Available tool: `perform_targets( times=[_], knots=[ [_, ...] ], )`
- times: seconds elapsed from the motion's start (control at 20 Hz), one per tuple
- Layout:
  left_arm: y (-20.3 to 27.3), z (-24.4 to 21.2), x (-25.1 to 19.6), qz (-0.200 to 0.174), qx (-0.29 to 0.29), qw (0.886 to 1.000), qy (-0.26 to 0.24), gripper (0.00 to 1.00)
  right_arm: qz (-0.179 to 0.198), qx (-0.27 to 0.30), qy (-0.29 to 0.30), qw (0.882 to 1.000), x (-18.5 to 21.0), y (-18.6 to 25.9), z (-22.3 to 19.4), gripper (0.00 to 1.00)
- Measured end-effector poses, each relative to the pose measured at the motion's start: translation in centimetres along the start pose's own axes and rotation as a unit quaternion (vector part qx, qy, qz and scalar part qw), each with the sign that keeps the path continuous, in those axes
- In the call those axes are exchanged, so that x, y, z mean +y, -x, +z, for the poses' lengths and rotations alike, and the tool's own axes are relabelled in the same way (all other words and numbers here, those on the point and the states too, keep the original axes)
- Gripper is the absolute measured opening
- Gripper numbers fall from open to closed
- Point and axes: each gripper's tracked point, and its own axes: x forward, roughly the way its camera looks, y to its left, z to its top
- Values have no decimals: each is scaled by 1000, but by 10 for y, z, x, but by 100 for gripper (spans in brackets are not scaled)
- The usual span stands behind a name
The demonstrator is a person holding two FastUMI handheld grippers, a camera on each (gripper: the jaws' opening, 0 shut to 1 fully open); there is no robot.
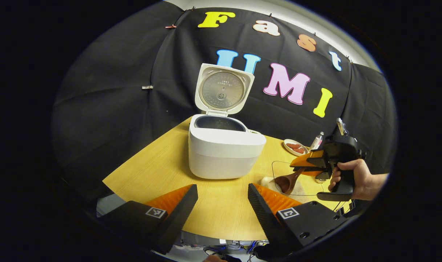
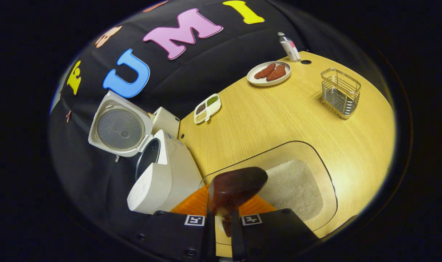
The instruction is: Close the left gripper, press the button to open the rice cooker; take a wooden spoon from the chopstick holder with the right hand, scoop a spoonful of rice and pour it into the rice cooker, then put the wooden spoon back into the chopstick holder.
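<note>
The white rice cooker (image 1: pixel 224 153) stands on the wooden table with its lid (image 1: pixel 224 89) raised, showing the dark inner pot. My left gripper (image 1: pixel 222 189) hangs open in front of it, holding nothing. To the right, a hand holds my right gripper (image 1: pixel 297 168), shut on the handle of the wooden spoon (image 1: pixel 286 182). The spoon's bowl dips toward the rice (image 1: pixel 301 189) in a clear container (image 1: pixel 275 163). In the right gripper view the spoon (image 2: pixel 237 189) juts from my right gripper (image 2: pixel 224 209) over the rice (image 2: pixel 293 185), with the cooker (image 2: pixel 162 174) at left. The wire chopstick holder (image 2: pixel 340 92) stands empty.
A plate of sausages (image 2: pixel 269 72) and a small bottle (image 2: pixel 289 46) sit at the table's far edge. A divided dish of grains (image 2: pixel 207 108) lies near the cooker's back. Bare tabletop (image 2: pixel 279 116) stretches between the rice container (image 2: pixel 330 182) and the chopstick holder.
</note>
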Motion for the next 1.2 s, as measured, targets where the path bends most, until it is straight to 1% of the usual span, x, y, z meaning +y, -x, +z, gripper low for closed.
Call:
perform_targets(
  times=[0.2, 0.4, 0.65, 0.85, 1.1, 1.2],
  knots=[
    [-1, 1, -2, -4, -1, 1000, 2, 95, 0, -12, -29, 1000, -8, 8, 17, 22],
    [-1, 0, -7, -11, -1, 1000, 3, 96, 4, -22, -75, 997, -10, 16, 36, 22],
    [-1, -4, -15, -18, 2, 1000, 8, 96, 41, -39, -114, 992, 21, 32, 69, 22],
    [-1, -4, -14, -16, 0, 1000, 9, 96, 70, -49, -128, 988, 52, 39, 90, 22],
    [-2, -4, -13, -6, 0, 1000, 17, 95, 116, -39, -181, 976, 103, 38, 109, 22],
    [-2, -3, -9, 0, -2, 1000, 21, 96, 133, -38, -190, 972, 122, 39, 115, 21]
  ],
)
